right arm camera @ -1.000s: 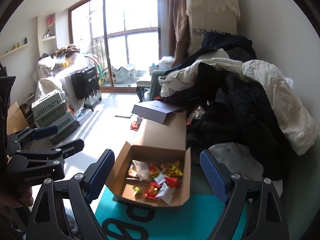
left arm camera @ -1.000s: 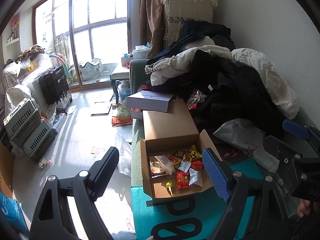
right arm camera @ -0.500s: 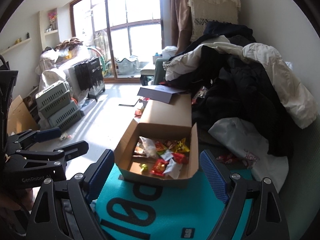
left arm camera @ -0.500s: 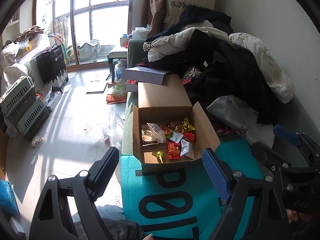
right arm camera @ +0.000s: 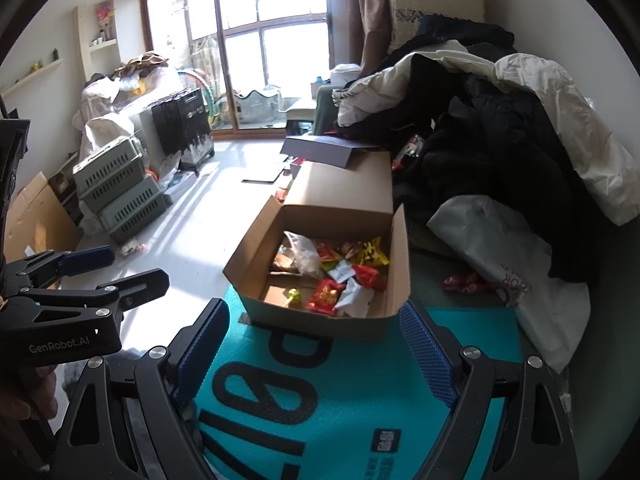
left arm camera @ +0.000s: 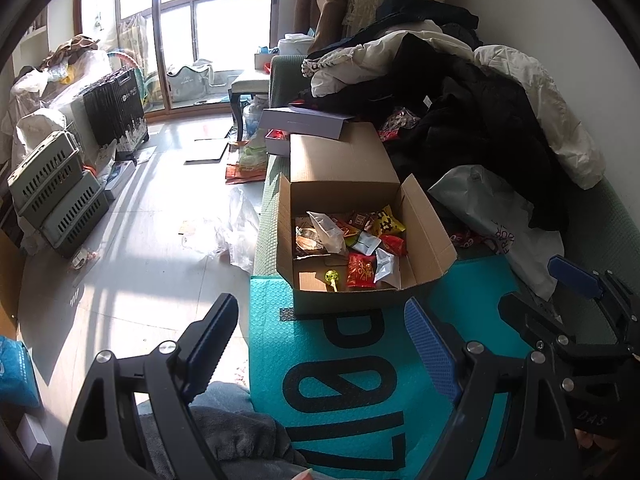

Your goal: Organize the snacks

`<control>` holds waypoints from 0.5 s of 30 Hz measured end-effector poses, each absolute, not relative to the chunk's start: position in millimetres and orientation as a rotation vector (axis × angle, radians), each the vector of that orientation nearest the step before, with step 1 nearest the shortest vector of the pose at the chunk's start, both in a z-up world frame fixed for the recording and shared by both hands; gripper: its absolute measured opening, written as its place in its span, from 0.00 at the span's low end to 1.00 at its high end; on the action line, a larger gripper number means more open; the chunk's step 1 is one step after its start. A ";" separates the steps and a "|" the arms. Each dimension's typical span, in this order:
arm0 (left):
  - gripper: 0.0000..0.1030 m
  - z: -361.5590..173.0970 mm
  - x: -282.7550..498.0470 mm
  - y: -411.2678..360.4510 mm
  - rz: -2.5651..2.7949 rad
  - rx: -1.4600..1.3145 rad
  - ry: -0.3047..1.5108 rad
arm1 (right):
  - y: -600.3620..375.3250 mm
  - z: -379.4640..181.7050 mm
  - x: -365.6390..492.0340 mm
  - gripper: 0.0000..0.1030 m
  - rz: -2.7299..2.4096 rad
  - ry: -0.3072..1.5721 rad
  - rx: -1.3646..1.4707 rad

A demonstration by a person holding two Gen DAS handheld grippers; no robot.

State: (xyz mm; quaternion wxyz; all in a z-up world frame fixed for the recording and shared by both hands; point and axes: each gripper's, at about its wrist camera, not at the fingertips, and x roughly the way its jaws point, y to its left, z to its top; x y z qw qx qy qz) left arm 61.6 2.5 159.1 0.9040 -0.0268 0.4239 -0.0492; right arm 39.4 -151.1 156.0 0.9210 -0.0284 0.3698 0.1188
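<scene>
The left gripper (left arm camera: 320, 332) hangs with its jaws spread wide and nothing between them, above a teal bubble mailer (left arm camera: 360, 380) printed with large black characters. The right gripper (right arm camera: 316, 340) is likewise spread and empty, over the same mailer. Just beyond both sits an open cardboard box (left arm camera: 428, 232) resting on the far edge of the mailer, its flaps raised; inside lie the snacks (left arm camera: 360, 240): red, yellow and white packets, a clear bag and a green lollipop (left arm camera: 331, 278).

The left wrist view shows the right gripper at its right edge, a grey trouser leg (left arm camera: 224, 420) at the bottom, and a blue packet (left arm camera: 14, 372) on the floor at far left. The right wrist view instead shows the left gripper at its left edge with a hand (right arm camera: 24, 396) around its grip, a small printed label (right arm camera: 386, 442) on the mailer, and wall shelves (right arm camera: 36, 70) beside the window. Both views show a heap of dark and white clothes (right arm camera: 500, 120) to the right of the box, a white plastic bag (right arm camera: 520, 264) below it, and grey crates (left arm camera: 56, 192) stacked across the floor.
</scene>
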 end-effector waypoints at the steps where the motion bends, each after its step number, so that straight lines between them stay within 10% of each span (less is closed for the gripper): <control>1: 0.83 159.0 61.6 2.8 -0.101 -0.054 0.877 | -150.6 155.4 39.1 0.86 0.244 0.762 -0.060; 15: 0.83 157.4 58.6 2.5 -0.102 -0.059 0.884 | -149.3 152.5 40.3 0.86 0.242 0.776 -0.066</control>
